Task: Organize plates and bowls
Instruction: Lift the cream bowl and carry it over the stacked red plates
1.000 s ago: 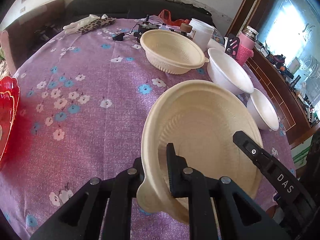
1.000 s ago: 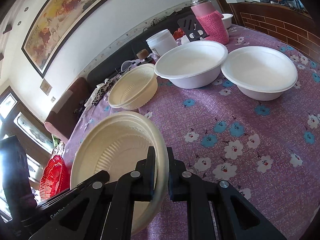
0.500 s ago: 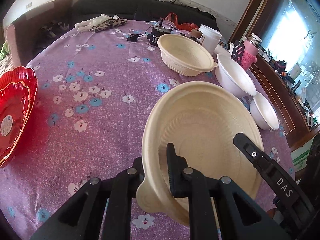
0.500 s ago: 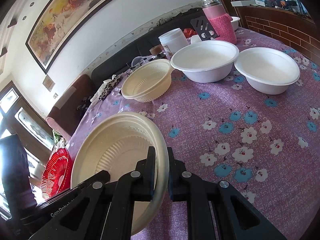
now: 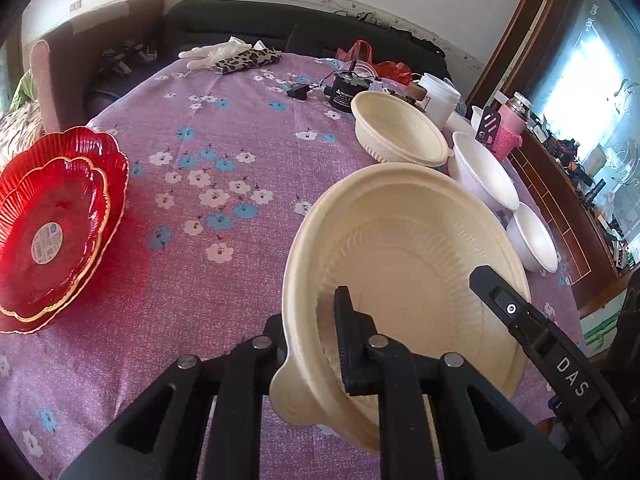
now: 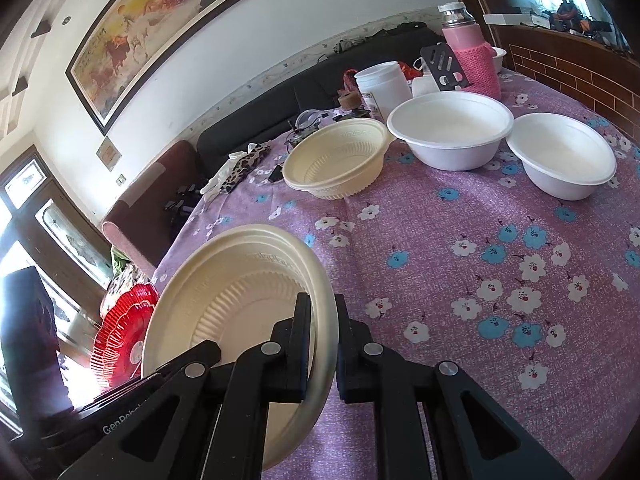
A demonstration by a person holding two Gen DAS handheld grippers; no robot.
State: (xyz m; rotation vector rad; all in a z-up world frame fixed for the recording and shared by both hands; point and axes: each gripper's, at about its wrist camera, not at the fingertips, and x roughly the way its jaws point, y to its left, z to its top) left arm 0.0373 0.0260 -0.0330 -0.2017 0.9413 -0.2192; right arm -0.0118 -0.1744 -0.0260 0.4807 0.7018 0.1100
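Both claws, left [image 5: 312,344] and right [image 6: 322,344], clamp opposite rims of one cream bowl [image 5: 404,248], held tilted above the table [image 5: 224,264].

The biggest risk: the thin rim slips or buckles if the claws pull apart or twist unevenly, and the bowl drops. A smaller one: swinging it low could knock the second cream bowl [image 6: 336,160] or the white bowls [image 6: 452,128], near its far edge. The red plates [image 5: 52,232] sit well apart, out of harm.
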